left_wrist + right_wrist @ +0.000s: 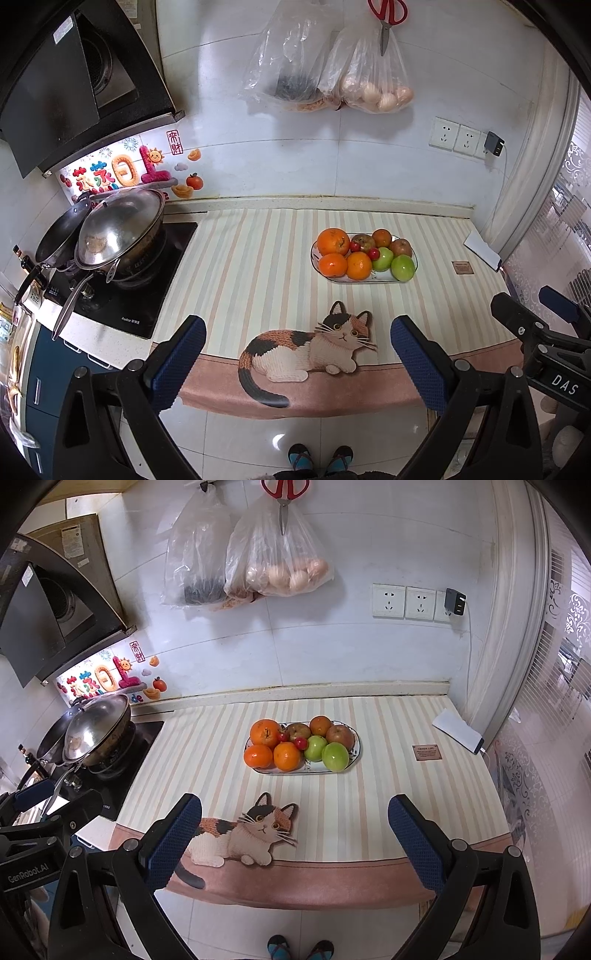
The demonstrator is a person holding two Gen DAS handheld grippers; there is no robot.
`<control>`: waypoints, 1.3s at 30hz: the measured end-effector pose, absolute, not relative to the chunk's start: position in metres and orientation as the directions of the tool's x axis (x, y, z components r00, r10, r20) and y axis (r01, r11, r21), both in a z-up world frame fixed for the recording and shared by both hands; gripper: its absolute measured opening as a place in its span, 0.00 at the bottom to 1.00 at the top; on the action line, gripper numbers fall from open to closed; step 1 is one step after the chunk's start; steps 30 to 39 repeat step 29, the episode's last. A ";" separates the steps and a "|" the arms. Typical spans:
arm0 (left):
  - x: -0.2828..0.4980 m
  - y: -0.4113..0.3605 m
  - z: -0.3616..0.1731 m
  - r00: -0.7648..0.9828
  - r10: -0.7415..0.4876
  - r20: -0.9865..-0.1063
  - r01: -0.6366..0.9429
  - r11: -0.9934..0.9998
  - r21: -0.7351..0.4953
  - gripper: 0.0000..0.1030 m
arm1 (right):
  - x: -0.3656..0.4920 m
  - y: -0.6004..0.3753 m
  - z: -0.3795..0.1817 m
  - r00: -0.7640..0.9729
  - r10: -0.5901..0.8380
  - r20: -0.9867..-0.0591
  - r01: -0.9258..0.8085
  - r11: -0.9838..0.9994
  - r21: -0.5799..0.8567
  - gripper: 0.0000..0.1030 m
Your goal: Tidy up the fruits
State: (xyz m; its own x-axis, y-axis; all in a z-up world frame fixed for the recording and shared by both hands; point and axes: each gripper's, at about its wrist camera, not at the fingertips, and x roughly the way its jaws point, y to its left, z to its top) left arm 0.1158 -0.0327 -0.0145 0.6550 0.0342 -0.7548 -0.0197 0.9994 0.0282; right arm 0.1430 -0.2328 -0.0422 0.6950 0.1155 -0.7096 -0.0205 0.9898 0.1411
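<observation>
Fruit is heaped on an oval plate [352,755] set on the striped mat [406,794], toward the bench's back edge and well apart from the front edge where the cat print lies. Oranges [264,732] are crowded at the plate's left end, green apples [335,757] at its front right, red apples [340,735] behind them, and small cherries [301,743] are wedged in the middle.

Left gripper [297,360] and right gripper [295,843] are both held off the front edge with jaws spread wide, nothing between the pads.

Handling, as judged:
- Oranges and apples: firm, rounded, moderately heavy, likely to roll; best taken across the widest girth from above.
- Apple skins probably slick; a centred grip is advised.
- Cherries: small, soft, easily crushed; light closure only.
- Outer fruit should be lifted first, since neighbours are touching.
</observation>
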 end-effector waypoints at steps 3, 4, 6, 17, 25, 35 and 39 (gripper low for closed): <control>0.114 -0.033 -0.014 0.656 0.033 -0.754 -0.018 0.999 0.028 1.00 | 0.142 -0.232 -0.042 0.695 0.116 -0.709 -0.020 0.990 0.142 1.00; 0.114 -0.033 -0.014 0.656 0.033 -0.754 -0.019 0.999 0.027 1.00 | 0.140 -0.232 -0.042 0.695 0.119 -0.709 -0.023 0.989 0.143 1.00; 0.114 -0.033 -0.014 0.657 0.033 -0.753 -0.019 0.999 0.027 1.00 | 0.138 -0.231 -0.041 0.696 0.120 -0.707 -0.026 0.989 0.142 1.00; 0.112 -0.037 -0.010 0.658 0.028 -0.752 -0.015 1.000 0.024 1.00 | 0.137 -0.232 -0.039 0.698 0.120 -0.706 -0.029 0.990 0.140 1.00; 0.112 -0.039 -0.008 0.660 0.027 -0.751 -0.016 1.000 0.022 1.00 | 0.138 -0.231 -0.035 0.701 0.122 -0.703 -0.028 0.989 0.144 1.00; 0.113 -0.044 -0.005 0.667 0.030 -0.744 -0.021 1.000 0.022 1.00 | 0.138 -0.230 -0.033 0.704 0.122 -0.700 -0.028 0.989 0.145 1.00; 0.113 -0.044 -0.005 0.667 0.030 -0.744 -0.021 1.000 0.022 1.00 | 0.138 -0.230 -0.033 0.704 0.122 -0.700 -0.028 0.989 0.145 1.00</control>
